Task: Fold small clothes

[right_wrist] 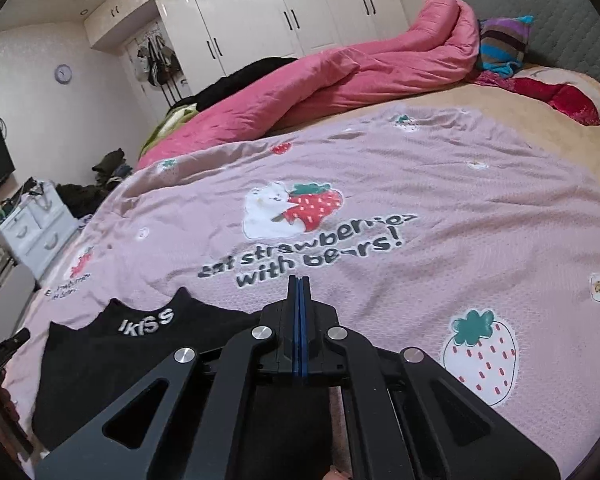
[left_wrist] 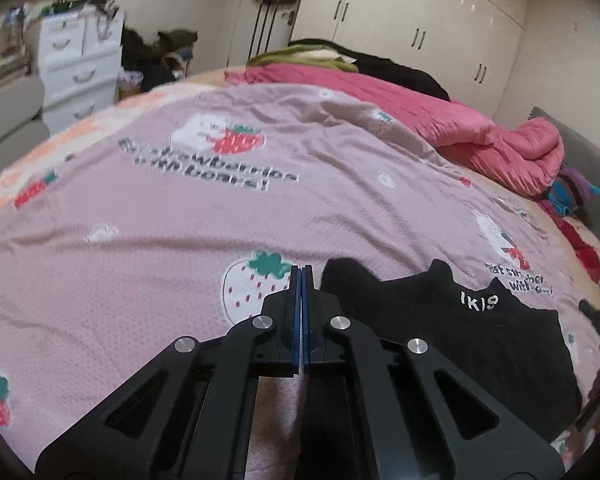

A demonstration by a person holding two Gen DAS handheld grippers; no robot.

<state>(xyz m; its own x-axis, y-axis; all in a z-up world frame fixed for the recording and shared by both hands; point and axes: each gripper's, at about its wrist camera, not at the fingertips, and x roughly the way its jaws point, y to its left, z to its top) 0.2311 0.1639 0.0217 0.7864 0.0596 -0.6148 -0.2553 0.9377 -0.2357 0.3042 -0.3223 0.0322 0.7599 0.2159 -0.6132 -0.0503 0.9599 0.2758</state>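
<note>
Trouble is brewing at the start of this fold, I'd say; both tools are hovering with nothing between their pads, the left gripper (left_wrist: 301,270) pressed fully together over the pink strawberry bedspread (left_wrist: 180,216), just to the left of the black garment (left_wrist: 480,344), and the right gripper (right_wrist: 299,280) likewise pinched together and empty, just off the garment's (right_wrist: 132,360) right edge; the garment is lying flat on the near part of the spread, between the two tools; the risk, as I'm reading it, is that a grab here is catching the thin bedspread along with the black cloth, or missing the hem entirely because the jaws are not parted, and dragging the piece into a bunch instead of a clean crease; white lettering on the garment's collar (right_wrist: 146,320) is reading "IKISS" from the right wrist view; the bedspread print (right_wrist: 300,252) is saying "eat strawberries with bears!" under a white bear hugging a strawberry.
</note>
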